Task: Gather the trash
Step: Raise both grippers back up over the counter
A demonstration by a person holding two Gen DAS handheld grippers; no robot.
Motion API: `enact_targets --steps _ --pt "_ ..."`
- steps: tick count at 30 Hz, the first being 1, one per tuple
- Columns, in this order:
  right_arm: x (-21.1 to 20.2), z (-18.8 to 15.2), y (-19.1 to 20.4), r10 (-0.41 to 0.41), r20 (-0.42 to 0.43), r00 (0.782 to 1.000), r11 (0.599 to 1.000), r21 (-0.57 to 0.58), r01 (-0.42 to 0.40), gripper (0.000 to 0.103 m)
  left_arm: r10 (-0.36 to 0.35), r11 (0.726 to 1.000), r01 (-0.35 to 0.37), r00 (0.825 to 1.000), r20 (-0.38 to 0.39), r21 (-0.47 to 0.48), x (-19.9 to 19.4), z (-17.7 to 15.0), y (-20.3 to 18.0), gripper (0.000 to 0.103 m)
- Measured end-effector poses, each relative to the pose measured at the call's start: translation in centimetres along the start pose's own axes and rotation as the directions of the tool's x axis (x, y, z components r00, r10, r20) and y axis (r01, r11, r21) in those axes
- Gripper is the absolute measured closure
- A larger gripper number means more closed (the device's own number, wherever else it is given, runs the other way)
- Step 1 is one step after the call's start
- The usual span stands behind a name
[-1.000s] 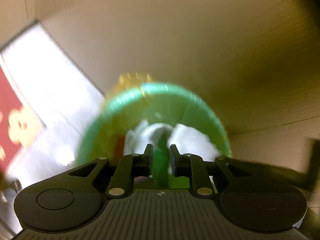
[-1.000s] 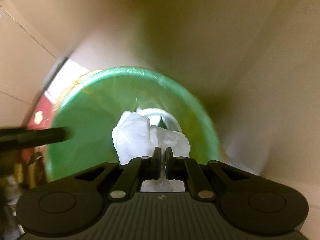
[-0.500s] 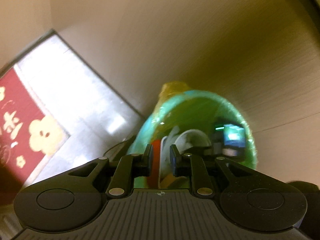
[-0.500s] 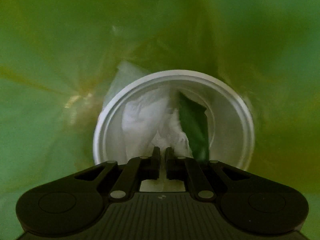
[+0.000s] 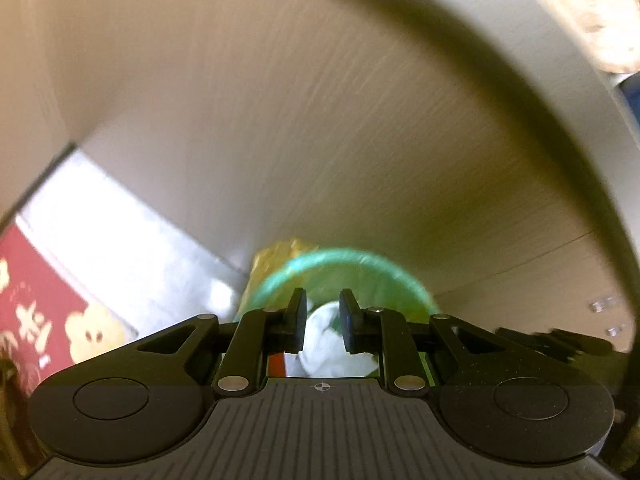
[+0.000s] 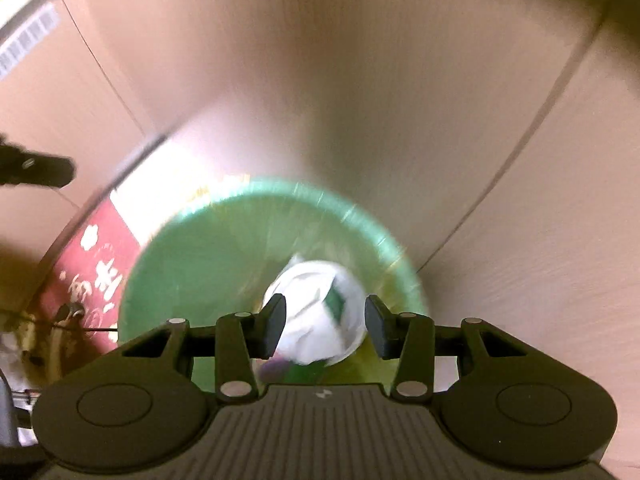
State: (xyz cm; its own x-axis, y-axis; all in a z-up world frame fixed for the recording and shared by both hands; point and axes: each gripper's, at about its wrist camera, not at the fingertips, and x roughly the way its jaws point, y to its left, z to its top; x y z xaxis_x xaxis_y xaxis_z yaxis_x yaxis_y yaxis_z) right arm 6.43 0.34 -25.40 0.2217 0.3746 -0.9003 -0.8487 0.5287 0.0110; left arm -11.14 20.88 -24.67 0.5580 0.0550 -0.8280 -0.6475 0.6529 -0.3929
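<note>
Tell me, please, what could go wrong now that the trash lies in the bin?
1. The right gripper hangs open just above the green-lined bin; a finger could snag the thin liner.
2. The white paper and cup sit piled in the bin; more trash may spill.

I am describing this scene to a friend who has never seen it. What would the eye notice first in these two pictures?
First, the round bin with a bright green bag liner, on the floor below both tools. Inside it lies crumpled white paper trash, seen between the open fingers of the right tool. To the left lies a red mat with pale flower shapes.
</note>
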Motion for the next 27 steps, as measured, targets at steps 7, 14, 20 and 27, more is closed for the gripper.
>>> enact_targets --steps 7,14,20,27 --pt "-10.3 1.6 -1.9 -0.055 0.16 0.986 0.998 -0.016 0.058 0.06 -0.094 0.99 0.085 0.993 0.073 0.116 -4.8 2.1 -5.4 0.083" --pt "-16.3 3.0 -2.3 -0.115 0.327 0.938 0.992 -0.012 0.125 0.061 -0.238 0.94 0.198 0.964 0.117 0.278 -8.2 2.9 -10.9 0.083" --pt "-18.6 4.7 -3.6 -0.216 0.416 0.883 0.976 0.091 0.196 0.061 -0.311 0.899 0.221 0.93 0.196 0.379 -10.2 4.3 -14.0 0.083" --pt "-18.7 6.4 -7.1 -0.362 0.364 0.858 0.912 0.328 0.245 0.06 -0.372 0.878 0.264 0.901 0.224 0.398 -10.0 7.1 -16.4 0.083"
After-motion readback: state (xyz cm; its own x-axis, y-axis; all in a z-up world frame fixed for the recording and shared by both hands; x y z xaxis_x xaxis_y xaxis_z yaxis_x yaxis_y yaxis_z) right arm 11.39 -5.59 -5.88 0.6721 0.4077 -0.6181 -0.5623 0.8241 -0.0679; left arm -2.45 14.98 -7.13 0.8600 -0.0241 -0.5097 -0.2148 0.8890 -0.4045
